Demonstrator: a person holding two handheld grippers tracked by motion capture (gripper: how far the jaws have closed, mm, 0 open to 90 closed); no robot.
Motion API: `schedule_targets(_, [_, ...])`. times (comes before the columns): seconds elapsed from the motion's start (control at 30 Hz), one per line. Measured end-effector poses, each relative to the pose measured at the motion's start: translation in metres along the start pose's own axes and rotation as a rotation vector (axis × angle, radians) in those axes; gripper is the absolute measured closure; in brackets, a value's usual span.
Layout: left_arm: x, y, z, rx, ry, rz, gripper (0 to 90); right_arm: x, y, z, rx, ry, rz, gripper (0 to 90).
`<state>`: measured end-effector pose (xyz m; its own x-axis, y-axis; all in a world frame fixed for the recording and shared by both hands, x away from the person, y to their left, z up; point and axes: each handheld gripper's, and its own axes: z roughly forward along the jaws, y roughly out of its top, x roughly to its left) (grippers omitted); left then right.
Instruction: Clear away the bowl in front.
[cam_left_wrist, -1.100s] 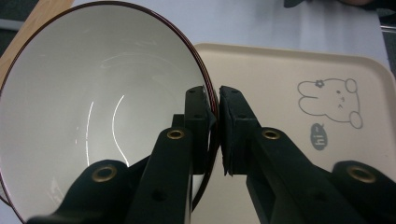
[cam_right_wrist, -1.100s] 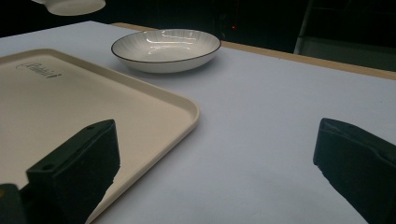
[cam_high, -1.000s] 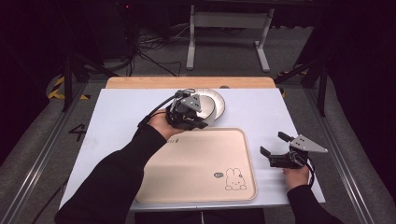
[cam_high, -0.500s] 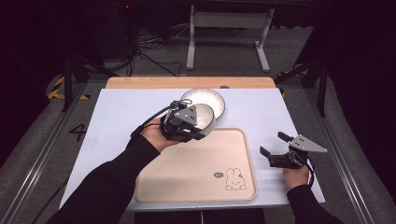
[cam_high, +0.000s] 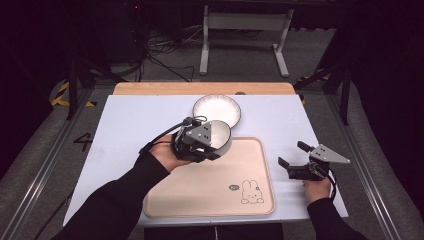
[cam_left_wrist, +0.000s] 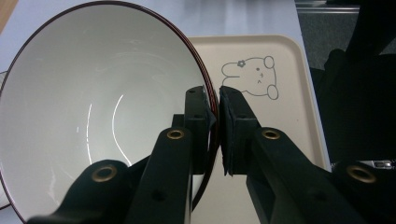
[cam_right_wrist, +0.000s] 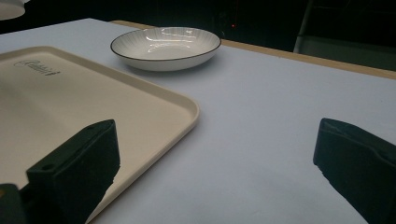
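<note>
White bowl (cam_left_wrist: 93, 116) with a dark rim, clamped at its rim by the left claw (cam_left_wrist: 212, 100), one jaw inside and one outside; it hangs tilted over the far edge of the beige tray (cam_high: 220, 192). A shallow white dish (cam_high: 217, 110) rests near the counter's (cam_high: 130, 120) far edge. Right claw (cam_high: 292, 157), jaws apart and empty, sits near the counter's right edge.
</note>
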<state>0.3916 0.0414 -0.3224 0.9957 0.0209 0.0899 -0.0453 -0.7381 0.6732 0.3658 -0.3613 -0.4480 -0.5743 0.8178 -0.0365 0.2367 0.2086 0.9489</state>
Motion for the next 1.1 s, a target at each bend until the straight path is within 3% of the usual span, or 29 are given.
schedule_targets(0.33, [-0.002,-0.005,0.011,0.054,-0.072,0.019,82.5,0.0,0.0,0.0,0.0,0.0,0.001,1.0])
schedule_targets(1.1, [-0.001,-0.011,0.033,0.157,-0.151,0.018,82.4,0.0,0.0,0.0,0.0,0.0,0.004,1.1])
